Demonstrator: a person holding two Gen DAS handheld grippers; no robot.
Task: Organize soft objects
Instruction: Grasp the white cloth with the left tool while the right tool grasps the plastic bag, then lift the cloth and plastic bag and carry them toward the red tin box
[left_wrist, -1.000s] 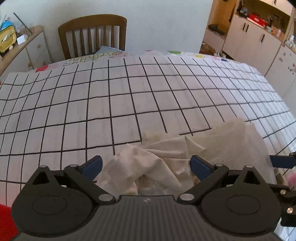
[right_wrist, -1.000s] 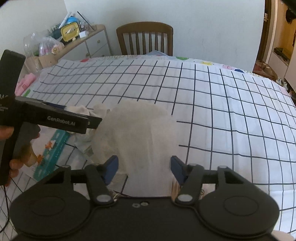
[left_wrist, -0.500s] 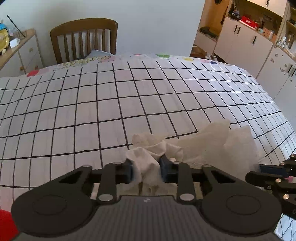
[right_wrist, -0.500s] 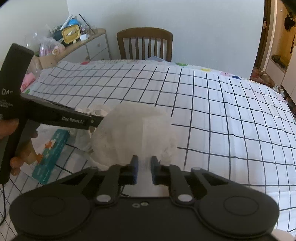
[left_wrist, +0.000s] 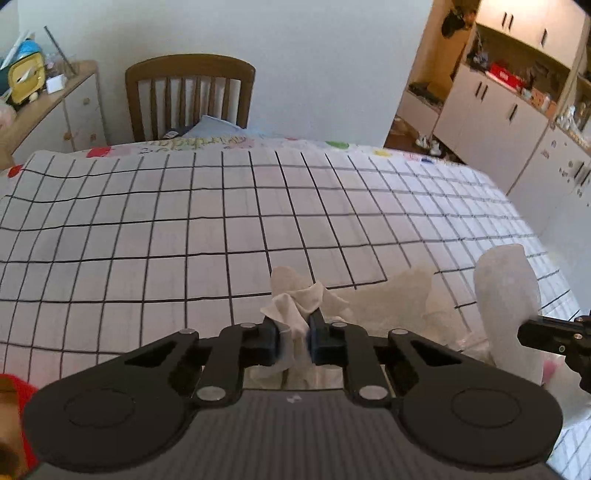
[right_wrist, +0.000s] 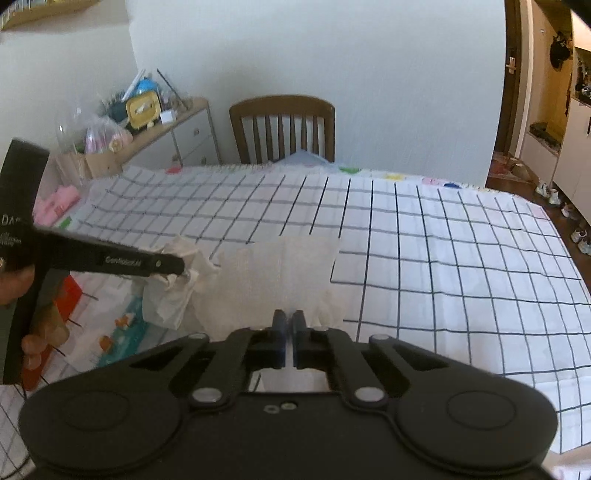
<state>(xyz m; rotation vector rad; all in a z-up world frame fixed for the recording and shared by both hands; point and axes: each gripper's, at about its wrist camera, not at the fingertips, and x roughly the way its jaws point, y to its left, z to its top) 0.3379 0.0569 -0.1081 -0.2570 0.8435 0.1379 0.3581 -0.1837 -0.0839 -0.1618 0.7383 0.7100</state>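
Observation:
A cream cloth (left_wrist: 295, 299) is bunched between the fingers of my left gripper (left_wrist: 292, 341), which is shut on it and holds it above the checked tablecloth (left_wrist: 184, 229). The same cloth (right_wrist: 280, 273) hangs spread in the right wrist view, where my right gripper (right_wrist: 289, 341) is shut on its near edge. The left gripper (right_wrist: 173, 266) shows there too, pinching the cloth's crumpled left end. In the left wrist view the cloth's other end (left_wrist: 509, 306) rises at the right, by the right gripper's tip (left_wrist: 535, 334).
A wooden chair (left_wrist: 190, 96) stands at the table's far side. A drawer unit (right_wrist: 173, 136) with clutter stands at the left. A teal box (right_wrist: 122, 332) and a red item (right_wrist: 68, 295) lie on the table under the left gripper. White cupboards (left_wrist: 509, 110) are at the right.
Both grippers closed on the cloth, which lay heaped on the table one second ago. They have since lifted it and pulled it apart, so it hangs stretched between them.

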